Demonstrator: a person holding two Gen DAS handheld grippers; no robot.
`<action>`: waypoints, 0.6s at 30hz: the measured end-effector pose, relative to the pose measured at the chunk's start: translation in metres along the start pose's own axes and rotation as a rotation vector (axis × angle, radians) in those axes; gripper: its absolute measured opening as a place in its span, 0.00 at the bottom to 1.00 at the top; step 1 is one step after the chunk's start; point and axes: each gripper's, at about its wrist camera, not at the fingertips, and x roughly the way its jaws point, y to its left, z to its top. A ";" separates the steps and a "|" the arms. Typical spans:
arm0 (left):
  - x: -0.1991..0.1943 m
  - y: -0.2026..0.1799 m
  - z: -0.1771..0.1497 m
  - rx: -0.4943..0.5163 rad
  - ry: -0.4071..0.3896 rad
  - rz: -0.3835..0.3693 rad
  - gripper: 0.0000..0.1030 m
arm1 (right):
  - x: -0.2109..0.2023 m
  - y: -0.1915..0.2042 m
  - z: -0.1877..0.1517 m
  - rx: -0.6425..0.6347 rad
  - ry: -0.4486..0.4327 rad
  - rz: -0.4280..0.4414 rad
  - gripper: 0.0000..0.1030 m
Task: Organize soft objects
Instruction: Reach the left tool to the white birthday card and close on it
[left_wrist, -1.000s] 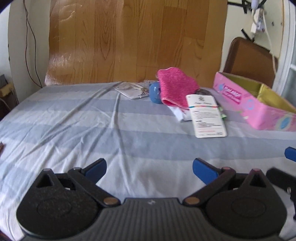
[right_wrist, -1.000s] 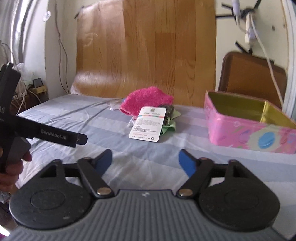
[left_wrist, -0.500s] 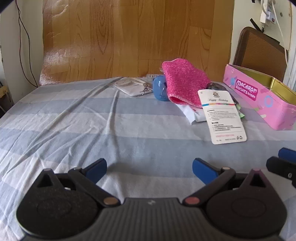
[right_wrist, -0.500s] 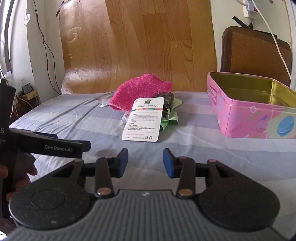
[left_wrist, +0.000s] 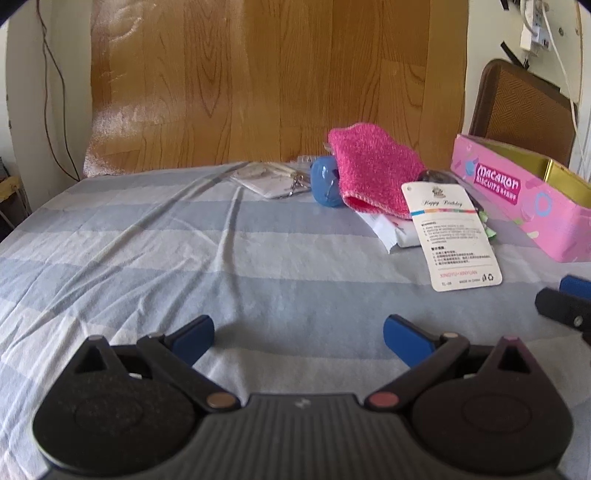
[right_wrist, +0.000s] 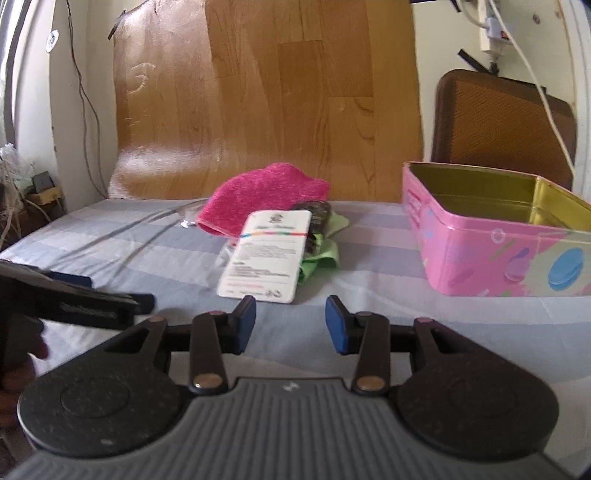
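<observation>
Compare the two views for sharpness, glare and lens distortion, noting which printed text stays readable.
Left wrist view: sharp, the white tag and pink tin lettering readable; sheen on the wood-grain backdrop; fisheye bends the edges. Right wrist view: softer, tag text smeared, left gripper blurred, bright light at the left edge.

The left claw (left_wrist: 298, 338) is held low and level, its blue fingers (left_wrist: 194, 338) spread wide with nothing between them. The right claw (right_wrist: 290, 323) is also low, its fingers (right_wrist: 338, 325) narrower but apart, holding nothing.
</observation>
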 end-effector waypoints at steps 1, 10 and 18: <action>-0.002 0.001 -0.001 -0.003 -0.007 -0.002 0.95 | 0.001 0.000 -0.004 -0.005 -0.008 -0.014 0.44; -0.011 -0.009 -0.006 0.054 -0.068 0.001 0.94 | -0.008 0.003 -0.017 -0.029 -0.083 -0.043 0.45; -0.011 -0.004 -0.002 0.043 -0.061 -0.080 0.94 | -0.001 -0.002 -0.014 -0.006 -0.042 -0.007 0.45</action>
